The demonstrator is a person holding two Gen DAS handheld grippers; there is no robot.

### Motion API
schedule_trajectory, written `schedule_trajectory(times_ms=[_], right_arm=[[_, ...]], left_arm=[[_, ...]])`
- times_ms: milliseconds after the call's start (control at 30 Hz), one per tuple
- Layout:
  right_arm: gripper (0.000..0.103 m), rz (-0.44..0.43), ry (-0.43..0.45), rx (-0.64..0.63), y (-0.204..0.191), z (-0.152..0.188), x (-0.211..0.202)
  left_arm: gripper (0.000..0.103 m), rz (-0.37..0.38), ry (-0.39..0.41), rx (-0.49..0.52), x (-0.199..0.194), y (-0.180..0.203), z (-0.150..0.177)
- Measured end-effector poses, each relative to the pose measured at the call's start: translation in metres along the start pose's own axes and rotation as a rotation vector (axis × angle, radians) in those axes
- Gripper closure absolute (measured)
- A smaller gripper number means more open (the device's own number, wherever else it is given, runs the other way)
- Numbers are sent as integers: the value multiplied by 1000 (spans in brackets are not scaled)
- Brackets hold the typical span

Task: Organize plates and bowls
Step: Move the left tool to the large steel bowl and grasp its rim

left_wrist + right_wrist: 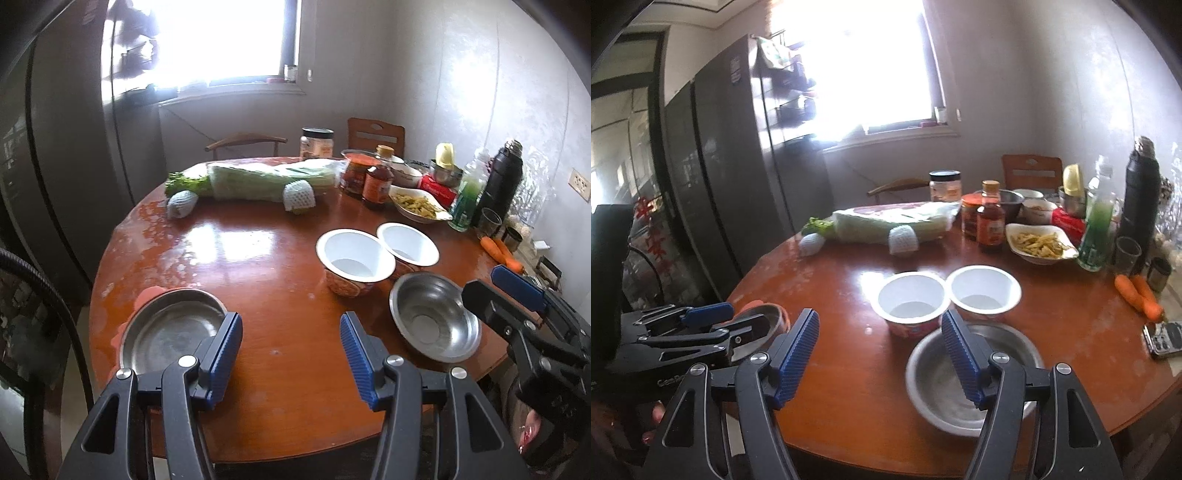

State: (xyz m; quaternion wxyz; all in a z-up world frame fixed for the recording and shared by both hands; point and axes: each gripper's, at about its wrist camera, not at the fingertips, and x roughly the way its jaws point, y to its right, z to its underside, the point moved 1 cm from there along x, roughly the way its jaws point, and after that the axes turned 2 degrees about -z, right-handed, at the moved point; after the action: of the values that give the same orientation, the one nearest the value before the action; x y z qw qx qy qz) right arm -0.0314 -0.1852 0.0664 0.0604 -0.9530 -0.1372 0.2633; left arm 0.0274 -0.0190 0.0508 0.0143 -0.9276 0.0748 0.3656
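Note:
On the round wooden table (pixel 258 258) my left gripper (pixel 291 354) stands open near the front edge, with only bare wood between its blue pads. A shallow steel dish (pixel 170 332) on an orange mat lies just left of its left finger. Two white bowls (pixel 354 254) (pixel 406 242) stand side by side mid-table, rims touching. A steel bowl (pixel 434 317) sits in front of them. My right gripper (pixel 879 354) is open too, and its right finger hangs over the steel bowl (pixel 971 369). Each gripper shows in the other's view: the right gripper (pixel 495 291), the left gripper (pixel 727 323).
A wrapped cabbage (pixel 258 181) lies across the back. Jars and sauce bottles (pixel 376 181), a dish of food (pixel 417 205), a green bottle (pixel 467 199), a black flask (pixel 502 184), a glass and carrots (pixel 502 251) crowd the back right. A phone (pixel 1163 338) lies at the right edge. A fridge (pixel 738 166) stands left.

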Motion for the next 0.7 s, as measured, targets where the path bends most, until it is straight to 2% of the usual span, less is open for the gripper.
schedule_trajectory(times_ms=[167, 367, 700], right_arm=[[32, 43, -16, 33, 26, 6, 0], [32, 134, -33, 72, 63, 15, 1], [32, 179, -92, 148, 113, 38, 22]], left_arm=[[48, 39, -16, 8, 10, 14, -2], [48, 84, -53, 32, 33, 38, -2], [48, 138, -130, 57, 81, 74, 1]])
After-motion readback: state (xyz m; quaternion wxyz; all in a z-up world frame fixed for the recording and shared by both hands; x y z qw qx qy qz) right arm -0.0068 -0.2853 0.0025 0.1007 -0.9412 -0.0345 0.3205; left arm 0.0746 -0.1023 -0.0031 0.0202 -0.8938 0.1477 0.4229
